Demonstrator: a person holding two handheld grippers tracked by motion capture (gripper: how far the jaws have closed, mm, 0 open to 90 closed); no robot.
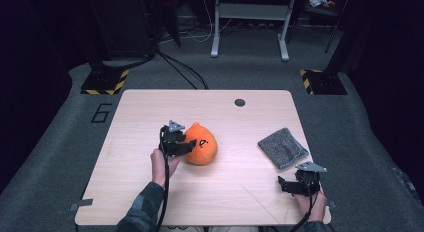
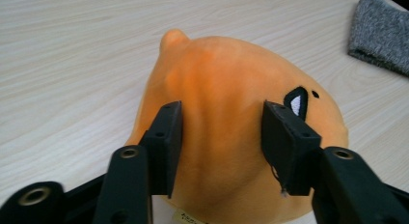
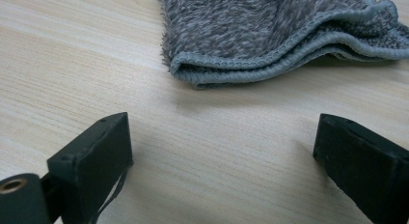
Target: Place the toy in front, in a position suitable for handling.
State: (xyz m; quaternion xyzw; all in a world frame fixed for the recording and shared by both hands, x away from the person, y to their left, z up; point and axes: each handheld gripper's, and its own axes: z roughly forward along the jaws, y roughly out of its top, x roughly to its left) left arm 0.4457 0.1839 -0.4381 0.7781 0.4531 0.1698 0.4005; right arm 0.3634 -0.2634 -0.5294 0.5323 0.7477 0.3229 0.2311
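Left gripper (image 2: 222, 137) straddles one orange plush toy (image 2: 231, 113) near the middle of the table (image 1: 150, 107), its jaws parted against the fabric without pinching it. That hand reaches in from the near edge. Right gripper (image 3: 222, 151) rests wide open on bare wood, just short of one folded grey cloth (image 3: 270, 35).

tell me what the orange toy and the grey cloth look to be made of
The round orange stuffed toy: seemingly short-pile plush over soft filling, matte and velvety, with a stitched black-and-white face mark. The folded grey cloth: likely terry or microfibre, with a fuzzy flecked pile and a stitched hem along its edges.
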